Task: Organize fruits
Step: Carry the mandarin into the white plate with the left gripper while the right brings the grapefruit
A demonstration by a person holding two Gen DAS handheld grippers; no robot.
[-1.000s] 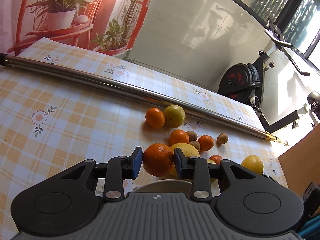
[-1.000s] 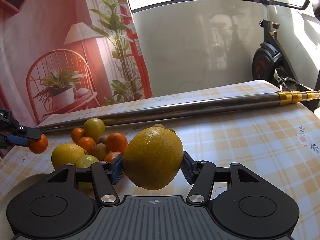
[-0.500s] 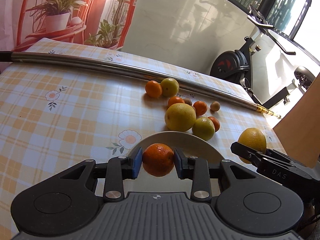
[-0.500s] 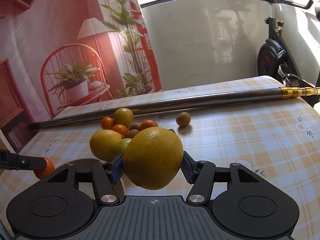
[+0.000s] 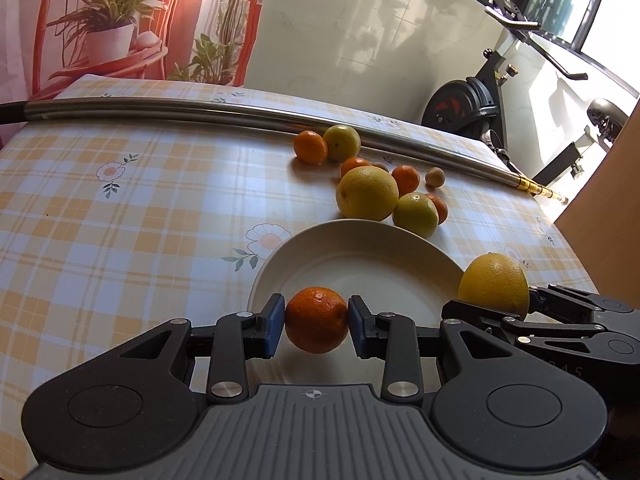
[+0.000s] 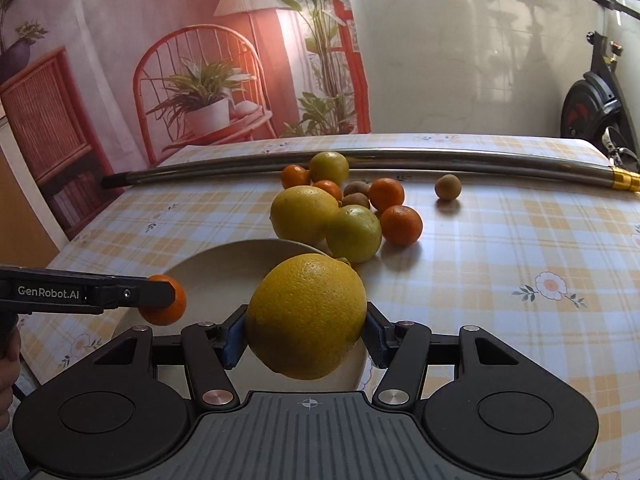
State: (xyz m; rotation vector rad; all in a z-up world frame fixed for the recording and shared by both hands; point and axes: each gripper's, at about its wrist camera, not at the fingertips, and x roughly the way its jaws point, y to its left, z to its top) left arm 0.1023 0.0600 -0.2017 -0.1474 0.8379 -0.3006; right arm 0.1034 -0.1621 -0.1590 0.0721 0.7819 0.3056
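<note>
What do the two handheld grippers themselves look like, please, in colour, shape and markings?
Both grippers, left and right, are matt black plastic with ribbed grey centres, round side housings, silver pivot screws and blue finger pads. White "GenRobot.AI" lettering marks the left one's side. No cables show.

In the left wrist view the white plate, a mere sliver behind the jaws a second ago, now fills the lower middle of the frame; the small orange clamped in the left hand-held gripper has come away from the fruit pile, which has slid from the frame's centre to the upper right of centre; the right hand-held gripper with its large yellow citrus has entered at the lower right, over the plate's rim; in the right wrist view the plate has appeared at lower centre, and the left hand-held gripper has dropped from middle left to lower left.
</note>
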